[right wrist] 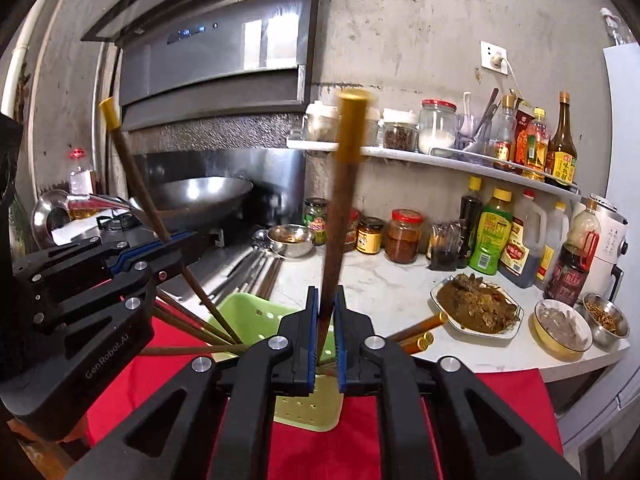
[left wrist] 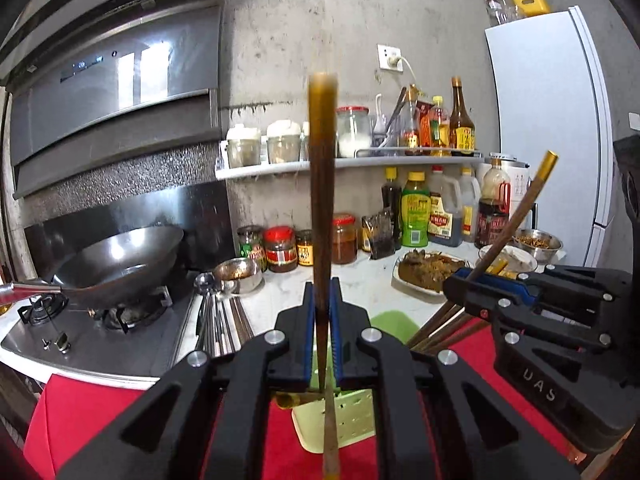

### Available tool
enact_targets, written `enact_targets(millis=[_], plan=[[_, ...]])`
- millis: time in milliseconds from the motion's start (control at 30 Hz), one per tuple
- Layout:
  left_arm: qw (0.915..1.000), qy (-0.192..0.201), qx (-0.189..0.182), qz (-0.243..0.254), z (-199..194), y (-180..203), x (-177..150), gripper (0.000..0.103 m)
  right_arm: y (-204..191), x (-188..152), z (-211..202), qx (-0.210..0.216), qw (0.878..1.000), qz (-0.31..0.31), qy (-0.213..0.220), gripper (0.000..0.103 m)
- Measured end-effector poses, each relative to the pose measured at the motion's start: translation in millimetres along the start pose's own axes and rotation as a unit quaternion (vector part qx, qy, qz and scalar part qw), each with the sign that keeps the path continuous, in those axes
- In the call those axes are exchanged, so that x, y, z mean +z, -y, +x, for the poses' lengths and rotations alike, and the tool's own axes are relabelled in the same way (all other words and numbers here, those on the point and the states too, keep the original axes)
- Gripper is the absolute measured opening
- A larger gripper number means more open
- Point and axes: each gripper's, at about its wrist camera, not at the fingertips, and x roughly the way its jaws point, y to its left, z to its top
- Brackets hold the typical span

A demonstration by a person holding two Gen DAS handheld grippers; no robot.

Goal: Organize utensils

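My left gripper is shut on a dark brown chopstick that stands nearly upright, its lower end over the green perforated holder. In the right wrist view the left gripper sits at the left with its chopstick slanting down into the holder. A gold-capped chopstick stands between the pads of my right gripper, with a small gap on one side. Several more chopsticks lean in the holder. Loose spoons and chopsticks lie on the counter by the stove.
The holder stands on a red cloth. A wok sits on the gas stove at the left. Jars and sauce bottles line the wall. A plate of food and small bowls stand at the right, next to a white fridge.
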Motion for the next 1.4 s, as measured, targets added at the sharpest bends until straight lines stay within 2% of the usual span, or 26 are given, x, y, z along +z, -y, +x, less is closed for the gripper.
enact_targets(millis=[67, 133, 200, 400, 533, 633, 700, 833, 967, 1100, 1267, 1333, 1400], plan=[[1.0, 0.003, -0.001, 0.002, -2.3, -1.4, -0.1, 0.017, -0.4, -2.7, -1.0, -0.004, 1.0, 0.0, 0.0, 0.026], [1.0, 0.007, -0.001, -0.003, -6.0, -3.7, 2.2, 0.048, -0.9, -3.2, -6.3, -0.006, 1.0, 0.0, 0.002, 0.045], [0.9997, 0.02, 0.003, -0.012, -14.6, -7.3, 6.1, 0.056, -1.1, -2.6, -12.1, -0.008, 1.0, -0.001, 0.006, 0.048], [0.9987, 0.047, 0.006, -0.019, -58.2, -9.2, 19.4, 0.056, -1.5, -3.6, -52.5, -0.017, 1.0, -0.005, 0.022, 0.048], [0.9982, 0.047, 0.032, -0.018, -99.6, -11.2, 14.2, 0.056, -0.7, -15.3, -90.7, -0.023, 0.999, -0.002, 0.027, 0.048], [0.9972, 0.02, 0.069, -0.018, -127.9, -15.2, -11.2, 0.056, -3.0, -36.2, -119.8, -0.03, 0.999, -0.002, 0.021, 0.048], [0.9949, -0.013, 0.097, -0.023, -144.8, -18.1, -38.1, 0.056, -5.8, -55.6, -138.7, -0.029, 0.999, -0.002, 0.013, 0.048], [0.9901, -0.072, 0.11, -0.049, -171.6, -22.7, -93.1, 0.056, -11.8, -92.1, -165.3, -0.025, 1.0, 0.015, -0.007, 0.049], [0.9855, -0.107, 0.116, -0.062, -198.1, -19.8, -132.7, 0.056, -21.6, -127.0, -186.5, -0.018, 0.999, 0.031, -0.034, 0.053], [0.9796, -0.14, 0.125, -0.073, -212.4, -19.1, -152.8, 0.057, -30.5, -149.4, -199.9, -0.017, 0.998, 0.036, -0.058, 0.053], [0.977, -0.149, 0.136, -0.068, -225.3, -8.3, -160.9, 0.068, -34.0, -162.4, -211.8, -0.011, 0.995, 0.056, -0.078, 0.053], [0.9771, -0.154, 0.131, -0.067, -228.7, -3.4, -161.6, 0.077, -35.0, -164.8, -215.8, -0.011, 0.995, 0.057, -0.081, 0.06], [0.9771, -0.158, 0.129, -0.061, -231.5, 1.1, -161.0, 0.08, -36.1, -165.3, -220.6, -0.013, 0.995, 0.058, -0.083, 0.067]])
